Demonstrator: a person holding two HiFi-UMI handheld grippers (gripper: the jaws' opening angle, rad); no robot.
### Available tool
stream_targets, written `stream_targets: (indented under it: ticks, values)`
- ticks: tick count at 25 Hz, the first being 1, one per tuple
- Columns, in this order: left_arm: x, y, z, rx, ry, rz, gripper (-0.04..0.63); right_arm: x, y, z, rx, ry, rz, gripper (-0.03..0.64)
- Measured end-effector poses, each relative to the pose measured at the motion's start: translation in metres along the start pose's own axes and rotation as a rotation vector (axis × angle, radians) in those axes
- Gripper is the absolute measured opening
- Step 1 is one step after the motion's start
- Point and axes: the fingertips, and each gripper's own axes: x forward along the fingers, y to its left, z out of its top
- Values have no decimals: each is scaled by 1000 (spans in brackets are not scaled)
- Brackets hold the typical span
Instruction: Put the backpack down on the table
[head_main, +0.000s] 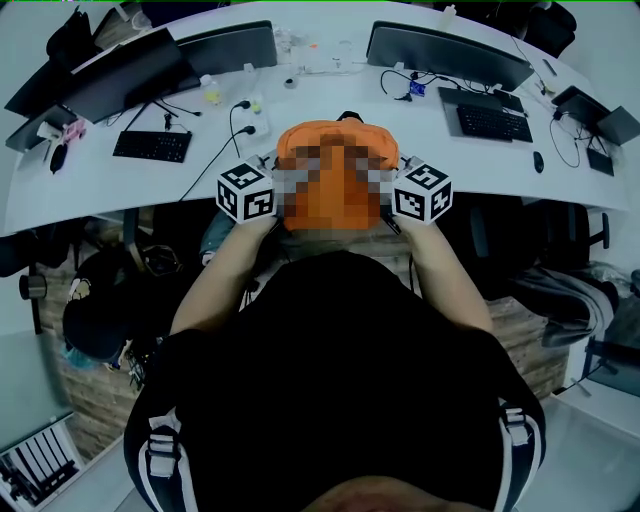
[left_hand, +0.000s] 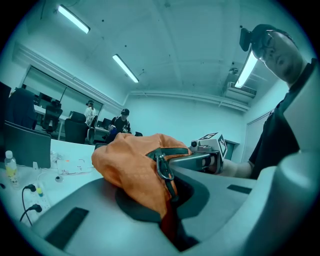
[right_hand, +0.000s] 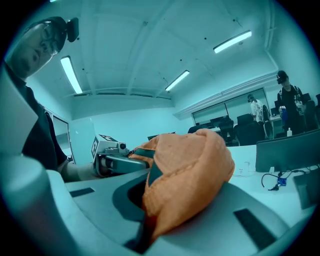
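- The orange backpack (head_main: 336, 142) hangs between the two grippers over the near edge of the white table (head_main: 120, 195). Whether its underside touches the top cannot be told.
- The left gripper (left_hand: 169, 200) has its jaws pinched tight on orange fabric beside a dark strap and buckle. The right gripper (right_hand: 145, 210) is clamped on fabric on the opposite side.
- To do this well, lower both sides evenly onto the bare stretch between the two keyboards (head_main: 152, 146) — clear of the cables (head_main: 238, 125).
- Let the base take the weight before either grip lets go; otherwise the bag may slump off the edge.
- Both forearms reach forward from the body, roughly mirrored — grippers close to level, each facing in toward the other.
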Motion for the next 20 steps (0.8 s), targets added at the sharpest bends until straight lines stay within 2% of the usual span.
stream_targets:
  ticks: [11,20]
  values:
    - [-5,0,5,-3,4,-23,31,4,2,6,-1,8,-39,25]
    - [19,17,7,-6,26,-24,31,5,-28,6,25,0,-59,25]
